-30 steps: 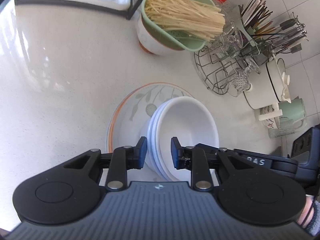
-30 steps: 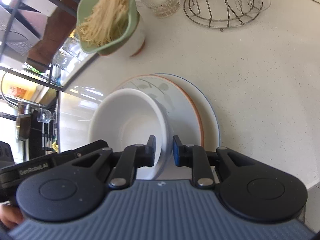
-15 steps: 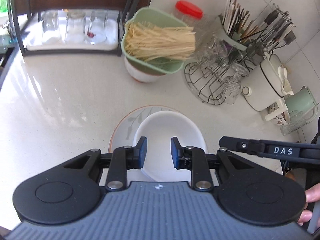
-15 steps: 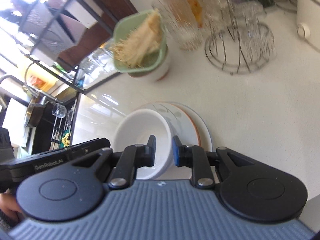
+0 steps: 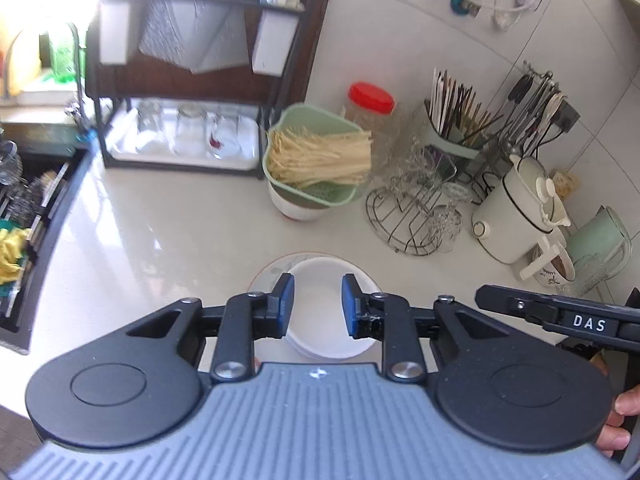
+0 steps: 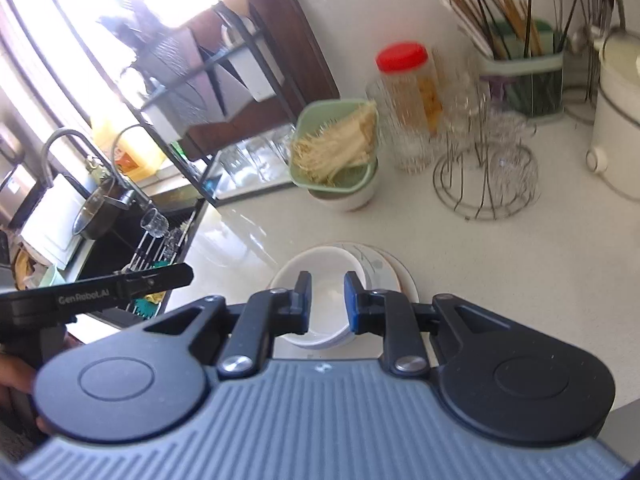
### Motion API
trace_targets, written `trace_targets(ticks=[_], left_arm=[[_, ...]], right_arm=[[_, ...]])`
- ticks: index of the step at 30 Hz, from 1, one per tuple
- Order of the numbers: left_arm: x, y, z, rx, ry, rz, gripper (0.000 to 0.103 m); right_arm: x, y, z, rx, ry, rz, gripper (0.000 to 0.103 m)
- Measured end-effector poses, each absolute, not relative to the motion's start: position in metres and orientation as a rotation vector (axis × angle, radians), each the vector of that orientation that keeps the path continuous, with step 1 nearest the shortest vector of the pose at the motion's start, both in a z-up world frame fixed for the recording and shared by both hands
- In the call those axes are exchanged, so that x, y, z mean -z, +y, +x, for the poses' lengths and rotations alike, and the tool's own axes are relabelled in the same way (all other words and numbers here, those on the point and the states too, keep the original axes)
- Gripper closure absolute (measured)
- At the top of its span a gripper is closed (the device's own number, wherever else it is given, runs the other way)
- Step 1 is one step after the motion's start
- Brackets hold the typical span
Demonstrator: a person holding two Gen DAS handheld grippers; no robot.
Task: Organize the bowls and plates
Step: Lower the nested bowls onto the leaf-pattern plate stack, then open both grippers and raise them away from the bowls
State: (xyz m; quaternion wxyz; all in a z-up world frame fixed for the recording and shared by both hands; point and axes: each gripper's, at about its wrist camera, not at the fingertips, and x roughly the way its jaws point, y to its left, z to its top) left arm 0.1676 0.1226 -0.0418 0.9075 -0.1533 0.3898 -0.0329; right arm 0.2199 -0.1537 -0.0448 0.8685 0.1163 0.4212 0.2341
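Pale speckled worktop filled both wrist views, and on it, below and just beyond both sets of jaws, sat the stacked white bowls; their rims showed as at least three layers at the near edge, though the exact count could not be told. The stack rested on nested plates, two as far as the rims showed, the upper one orange-edged with a grey leaf pattern. The left gripper hung above the bowls with its blue-padded jaws a little apart and nothing between them. The right gripper hung likewise, its jaws parted by a narrower gap and empty.

Beyond the jaws stood one green colander of pale noodles, set in a white bowl, and one red-lidded jar behind it. To the right of the jaws were one wire rack with glasses, one green holder of chopsticks, one cream pot and one green jug. To the left, a black dish rack held three upturned glasses on its tray, with the sink further left.

Writing read "DAS" on the right gripper's side and "GenRobot.AI" on the left's.
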Motion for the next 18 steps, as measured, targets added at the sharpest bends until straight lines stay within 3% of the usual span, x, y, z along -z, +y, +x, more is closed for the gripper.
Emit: trace_targets(ticks=[13,16,18], left_arm=[[0.014,0.090,0.049,0.003,0.737,-0.286,0.068],[0.012,0.091,0.031,-0.007,0.741,-0.291,0.064],[0.012,0.092,0.023,-0.014,0.748,-0.289,0.055]], right_arm=[[0.017,-0.173,0.135,-0.559,0.781,0.254,0.081],[0.014,-0.173,0.120,-0.555,0.759,0.236,0.081],[0.013,-0.173,0.112,-0.552,0.747,0.236,0.081]])
